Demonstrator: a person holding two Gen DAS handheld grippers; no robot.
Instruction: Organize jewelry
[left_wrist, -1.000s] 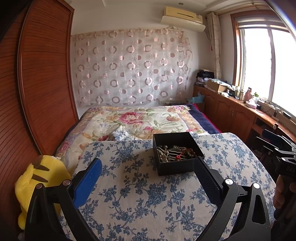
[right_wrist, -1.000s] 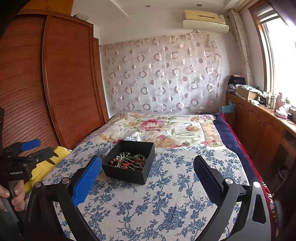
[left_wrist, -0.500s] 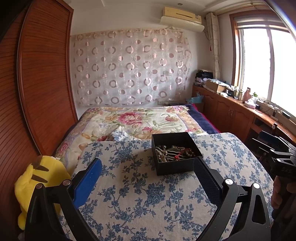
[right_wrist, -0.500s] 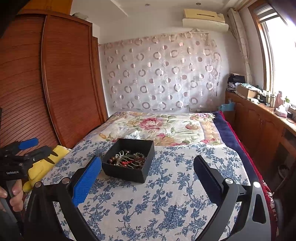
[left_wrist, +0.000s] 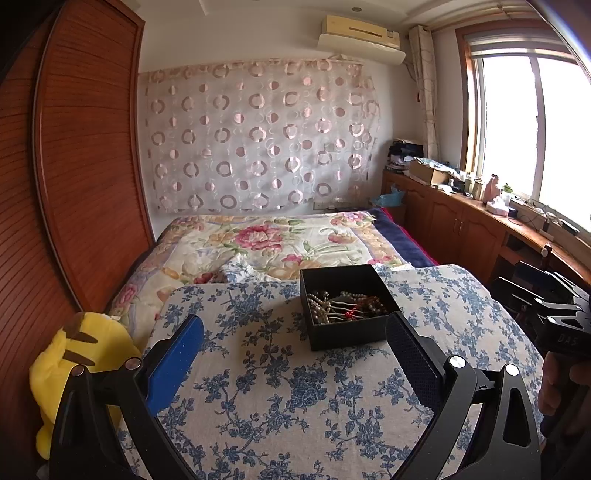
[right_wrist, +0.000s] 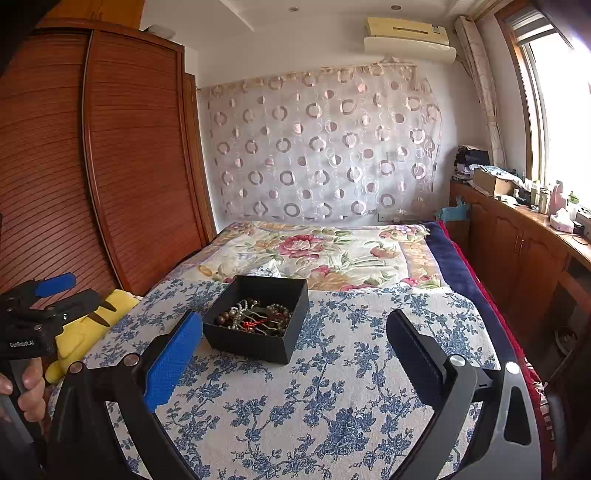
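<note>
Both tongs spread, empty | since a second ago my left tongs (left_wrist: 293, 354) and right tongs (right_wrist: 293, 352) barely drifted | black jewelry box (left_wrist: 347, 306) sits unmoved mid-tabletop (left_wrist: 258, 387) toward its far edge, ahead of both tongs, beads tangled inside

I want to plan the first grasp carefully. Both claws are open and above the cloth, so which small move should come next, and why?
Probably ease the right claw forward and down toward the black box. The jewelry lies tangled inside it, both claws hold nothing, and the left claw could then steady the box.
</note>
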